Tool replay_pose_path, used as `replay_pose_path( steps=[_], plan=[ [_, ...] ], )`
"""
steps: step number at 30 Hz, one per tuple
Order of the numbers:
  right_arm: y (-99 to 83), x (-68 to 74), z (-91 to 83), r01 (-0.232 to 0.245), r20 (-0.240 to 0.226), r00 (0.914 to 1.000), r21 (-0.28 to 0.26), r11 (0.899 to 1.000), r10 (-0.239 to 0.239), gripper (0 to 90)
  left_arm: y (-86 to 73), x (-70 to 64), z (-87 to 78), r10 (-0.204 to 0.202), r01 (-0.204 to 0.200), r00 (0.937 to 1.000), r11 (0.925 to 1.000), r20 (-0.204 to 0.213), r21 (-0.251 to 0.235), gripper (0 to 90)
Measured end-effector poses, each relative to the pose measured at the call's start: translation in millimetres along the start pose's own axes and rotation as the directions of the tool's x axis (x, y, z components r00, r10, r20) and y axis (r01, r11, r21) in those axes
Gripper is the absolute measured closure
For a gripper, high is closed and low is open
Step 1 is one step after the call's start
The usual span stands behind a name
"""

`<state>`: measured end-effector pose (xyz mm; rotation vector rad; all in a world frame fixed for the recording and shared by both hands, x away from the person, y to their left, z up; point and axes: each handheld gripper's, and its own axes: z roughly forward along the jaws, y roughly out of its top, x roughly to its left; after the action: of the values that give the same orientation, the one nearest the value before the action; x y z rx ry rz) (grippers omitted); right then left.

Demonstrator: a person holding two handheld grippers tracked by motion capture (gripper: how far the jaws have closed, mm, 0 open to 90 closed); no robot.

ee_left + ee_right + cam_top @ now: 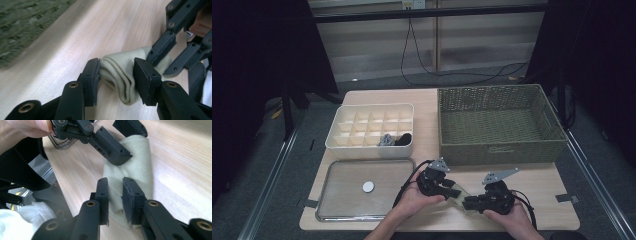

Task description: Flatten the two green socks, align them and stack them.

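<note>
A pale beige sock [458, 199] lies folded on the wooden table near its front edge, between two hand-held grippers. My left gripper [455, 192] is shut on one folded end; in the left gripper view its jaws squeeze the sock [113, 66] from both sides. From the other side, my right gripper [468, 204] is shut on the sock's other end. In the right gripper view the cloth [136, 167] is pinched between the right gripper [115, 192] jaws, and the left gripper [135, 143] grips it farther off. The right gripper [160, 66] also appears in the left gripper view.
A green woven basket [499, 150] stands at the back right. A white compartment box [371, 111] at the back left holds a grey roll [386, 140] and a black roll [404, 138]. A clear lid [342, 200] with a white knob lies at the front left.
</note>
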<state>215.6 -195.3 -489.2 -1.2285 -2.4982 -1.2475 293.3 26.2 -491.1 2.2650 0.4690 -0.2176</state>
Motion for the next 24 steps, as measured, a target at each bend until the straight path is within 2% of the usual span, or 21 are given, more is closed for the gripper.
replay_pose_path(
  steps=[1, 2, 3, 4, 5, 6, 8, 10, 12, 13, 14, 15, 16, 17, 18, 19, 20, 21, 23, 24],
  plan=[
    [-0.2, 0.3, -2.3, -0.002, 0.015, 0.9999, 0.003, 1.000, 0.002, 73.7, 0.1, -0.8, 1.3, -0.005, 0.005, 0.9999, 1.0000, -0.009, 0.000, 56.4],
    [0.0, -0.3, -3.9, -0.009, 0.022, 0.9997, 0.006, 1.000, 0.009, 73.8, -0.3, 0.3, 2.2, -0.005, 0.005, 0.9999, 1.0000, 0.012, -0.007, 56.3],
    [-0.2, -1.2, -4.4, -0.017, 0.017, 0.9997, 0.009, 1.000, 0.017, 74.1, -0.3, -0.1, 2.5, -0.004, 0.004, 0.9999, 1.0000, 0.010, -0.006, 56.3],
    [-0.5, -2.0, -4.7, -0.024, 0.016, 0.9996, 0.012, 1.000, 0.023, 74.7, 0.4, -0.6, 0.9, 0.005, -0.005, 1.0000, 0.9998, -0.002, 0.021, 56.3],
    [-0.5, -2.3, -4.6, -0.026, 0.018, 0.9995, 0.014, 1.000, 0.026, 75.1, 0.3, -2.0, 1.0, 0.013, -0.013, 0.9998, 0.9996, -0.013, 0.026, 56.3],
    [0.0, -2.2, -4.5, -0.031, 0.019, 0.9994, 0.019, 0.999, 0.030, 75.1, 0.2, -3.2, 0.9, 0.039, -0.039, 0.9992, 0.9986, -0.011, 0.035, 56.1],
    [0.4, -1.1, -4.2, -0.037, 0.028, 0.9989, 0.023, 0.999, 0.036, 75.8, 0.5, -5.0, 0.7, 0.040, -0.039, 0.9990, 0.9982, -0.020, 0.046, 55.6],
    [-0.6, 0.2, -4.5, -0.031, 0.046, 0.9985, 0.025, 0.999, 0.030, 76.7, 0.7, -3.3, 2.6, 0.033, -0.033, 0.9994, 0.9987, -0.005, 0.039, 55.5],
    [-1.6, 0.1, -4.9, -0.029, 0.048, 0.9984, 0.024, 0.999, 0.028, 77.2, 2.0, -1.1, 3.4, 0.056, -0.057, 0.9983, 0.9972, 0.016, 0.049, 55.2],
    [-2.0, 0.1, -5.0, -0.030, 0.047, 0.9985, 0.027, 0.999, 0.029, 77.7, 1.3, -1.6, 5.5, 0.041, -0.042, 0.9990, 0.9988, 0.020, 0.027, 54.6],
    [-2.1, -0.4, -5.0, -0.031, 0.046, 0.9985, 0.027, 0.999, 0.030, 77.9, 2.1, -0.4, 4.8, 0.044, -0.045, 0.9988, 0.9978, 0.020, 0.048, 54.2],
    [-2.5, -1.1, -4.9, -0.032, 0.040, 0.9987, 0.023, 0.999, 0.031, 78.3, 1.2, 1.9, 6.2, 0.041, -0.043, 0.9984, 0.9985, 0.039, 0.035, 53.2],
    [-2.7, -1.7, -4.9, -0.029, 0.038, 0.9989, 0.023, 0.999, 0.028, 78.5, 1.4, 1.8, 6.4, 0.024, -0.025, 0.9990, 0.9990, 0.039, 0.038, 51.9],
    [-2.8, -2.2, -4.9, -0.029, 0.037, 0.9989, 0.023, 0.999, 0.028, 78.7, 1.6, 3.8, 6.6, 0.028, -0.031, 0.9984, 0.9981, 0.050, 0.053, 50.4],
    [-2.9, -2.4, -4.9, -0.032, 0.035, 0.9989, 0.024, 0.999, 0.031, 78.8, 0.9, 4.5, 8.2, 0.019, -0.021, 0.9980, 0.9992, 0.060, 0.035, 50.0],
    [-3.0, -2.5, -4.9, -0.029, 0.036, 0.9990, 0.024, 0.999, 0.028, 78.8, 1.7, 5.8, 7.0, 0.036, -0.039, 0.9984, 0.9974, 0.043, 0.061, 48.8],
    [-3.1, -2.6, -4.8, -0.025, 0.036, 0.9991, 0.023, 0.999, 0.024, 78.9, 1.6, 6.0, 7.2, 0.038, -0.041, 0.9982, 0.9974, 0.047, 0.059, 47.7],
    [-3.3, -2.4, -4.9, -0.028, 0.036, 0.9990, 0.021, 0.999, 0.027, 78.8, 0.6, 7.1, 8.7, 0.038, -0.041, 0.9967, 0.9985, 0.072, 0.037, 47.4],
    [-4.0, -2.9, -4.9, -0.031, 0.031, 0.9990, 0.016, 0.999, 0.030, 79.1, 0.5, 6.6, 9.1, 0.028, -0.030, 0.9967, 0.9990, 0.076, 0.032, 47.4],
    [-4.0, -3.1, -4.9, -0.029, 0.031, 0.9991, 0.017, 0.999, 0.029, 79.2, 0.8, 7.2, 9.3, 0.041, -0.045, 0.9950, 0.9982, 0.091, 0.039, 47.4]
  ],
)
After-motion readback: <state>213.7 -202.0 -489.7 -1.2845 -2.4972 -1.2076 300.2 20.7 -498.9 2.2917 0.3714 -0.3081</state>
